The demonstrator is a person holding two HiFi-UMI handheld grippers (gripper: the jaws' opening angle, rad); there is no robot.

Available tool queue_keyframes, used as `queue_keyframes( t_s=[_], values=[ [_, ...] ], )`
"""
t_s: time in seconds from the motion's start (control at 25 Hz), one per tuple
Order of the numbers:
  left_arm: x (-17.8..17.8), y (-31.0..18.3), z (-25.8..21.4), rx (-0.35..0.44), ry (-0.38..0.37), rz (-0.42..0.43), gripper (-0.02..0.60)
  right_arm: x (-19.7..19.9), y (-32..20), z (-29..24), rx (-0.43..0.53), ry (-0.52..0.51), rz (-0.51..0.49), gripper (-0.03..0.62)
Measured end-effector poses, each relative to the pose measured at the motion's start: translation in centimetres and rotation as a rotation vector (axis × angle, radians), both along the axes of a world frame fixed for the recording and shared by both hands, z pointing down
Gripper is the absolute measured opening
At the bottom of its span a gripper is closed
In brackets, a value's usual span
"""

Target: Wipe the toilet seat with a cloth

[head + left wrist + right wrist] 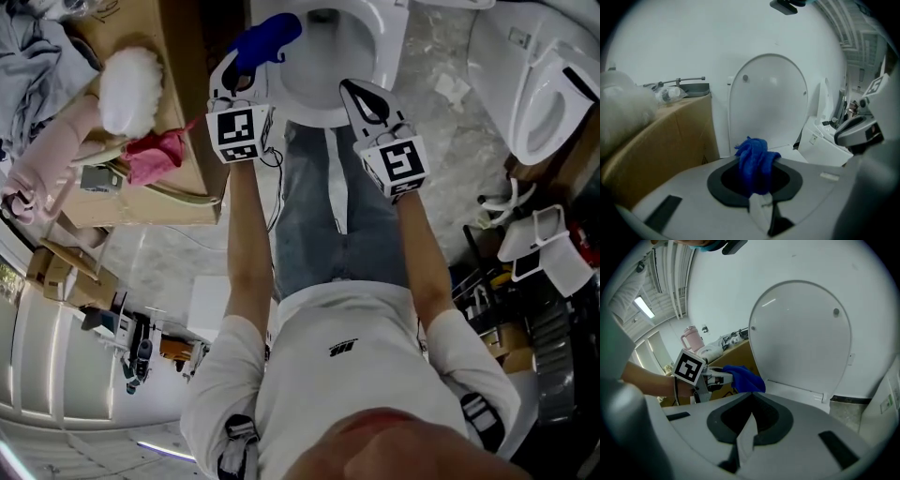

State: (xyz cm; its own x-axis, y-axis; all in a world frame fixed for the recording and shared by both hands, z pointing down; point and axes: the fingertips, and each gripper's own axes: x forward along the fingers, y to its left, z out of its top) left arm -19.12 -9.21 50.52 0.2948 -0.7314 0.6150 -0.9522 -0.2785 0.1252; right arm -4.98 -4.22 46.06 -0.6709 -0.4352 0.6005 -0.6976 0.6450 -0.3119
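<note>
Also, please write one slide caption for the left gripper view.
Left tongs shut on a blue cloth, in front of the raised toilet lid, a cardboard box at left.

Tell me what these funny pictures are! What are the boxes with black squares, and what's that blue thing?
A person stands over a white toilet, holding a grabbing tool in each hand. The black-and-white patterned cube on each is part of the tool. The top-down picture comes from a camera on the person's head; the other two come from cameras riding on each tool. The left claw is pinching a crumpled blue cloth. The right claw is closed with nothing in it. The toilet's round white lid stands up. Beside it, a brown cardboard box carries a fluffy white thing and a pink rag.
</note>
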Motion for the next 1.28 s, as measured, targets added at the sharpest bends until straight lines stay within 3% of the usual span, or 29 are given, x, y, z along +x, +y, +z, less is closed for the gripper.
queue_keyframes(
  t_s=[0.8, 1.28],
  values=[
    [-1.7, -1.7, 10.7, -0.106, -0.106, 0.029, 0.077, -0.7, -0.1, 7.3, -0.053, 0.024, -0.018, -0.005],
    [-0.9, -2.5, 15.0, -0.196, -0.146, 0.123, 0.077, -0.8, -0.1, 9.2, -0.065, 0.032, 0.005, -0.005]
  ],
)
